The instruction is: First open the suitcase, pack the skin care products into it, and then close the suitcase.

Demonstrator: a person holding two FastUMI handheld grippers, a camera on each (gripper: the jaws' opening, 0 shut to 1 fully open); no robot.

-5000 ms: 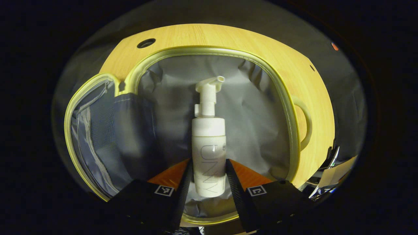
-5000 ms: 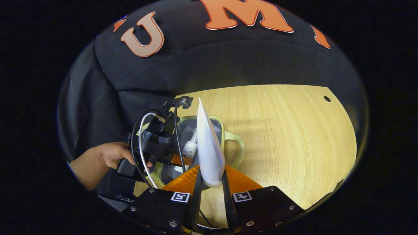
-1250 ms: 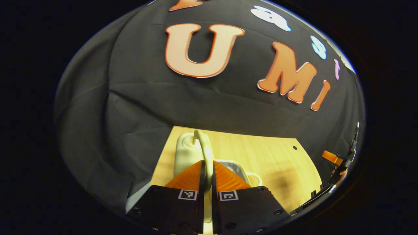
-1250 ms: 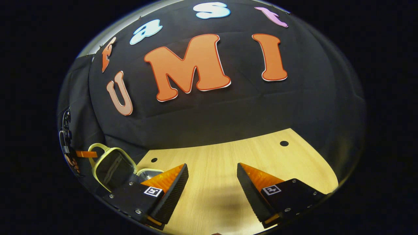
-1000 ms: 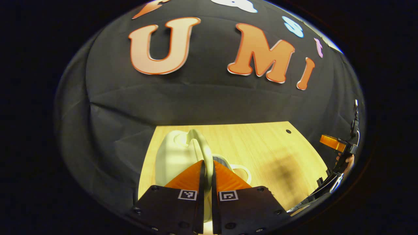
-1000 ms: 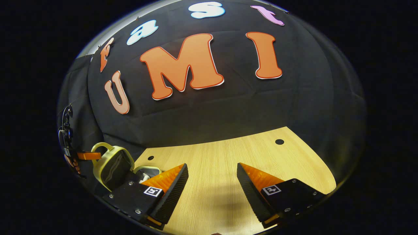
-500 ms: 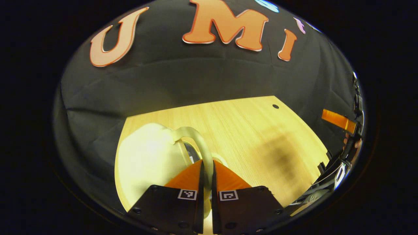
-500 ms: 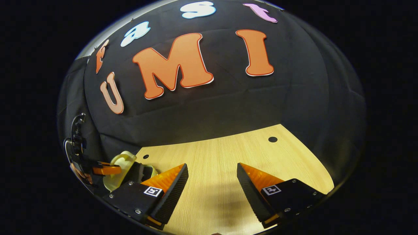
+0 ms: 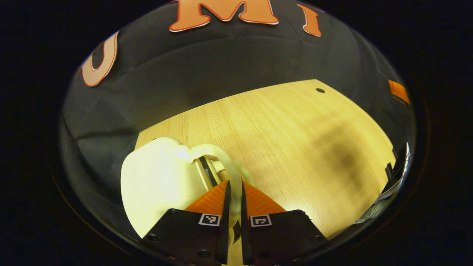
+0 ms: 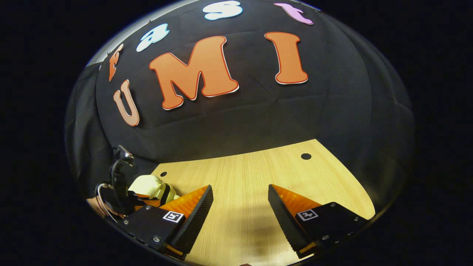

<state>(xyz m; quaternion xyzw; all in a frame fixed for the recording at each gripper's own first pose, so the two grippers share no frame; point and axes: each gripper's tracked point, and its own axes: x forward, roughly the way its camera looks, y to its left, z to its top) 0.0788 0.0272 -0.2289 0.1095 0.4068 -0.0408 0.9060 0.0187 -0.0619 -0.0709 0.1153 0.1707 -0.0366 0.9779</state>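
The small cream suitcase lies on the wooden table, its lid lowered almost onto the base with only a narrow dark gap left. My left gripper is shut on the lid's looped handle. The skin care products are hidden inside. In the right gripper view the suitcase sits low at the left, with the left gripper and its cables against it. My right gripper hovers open over bare table, holding nothing.
The black cloth wall stands behind the table. Two small round holes mark the tabletop near its far edge. An orange finger of the right gripper shows at the far right of the left gripper view.
Five seconds ago each gripper held a product over the open case. Over the last second the left gripper has swung the lid down by its handle; the right gripper stays open and still.
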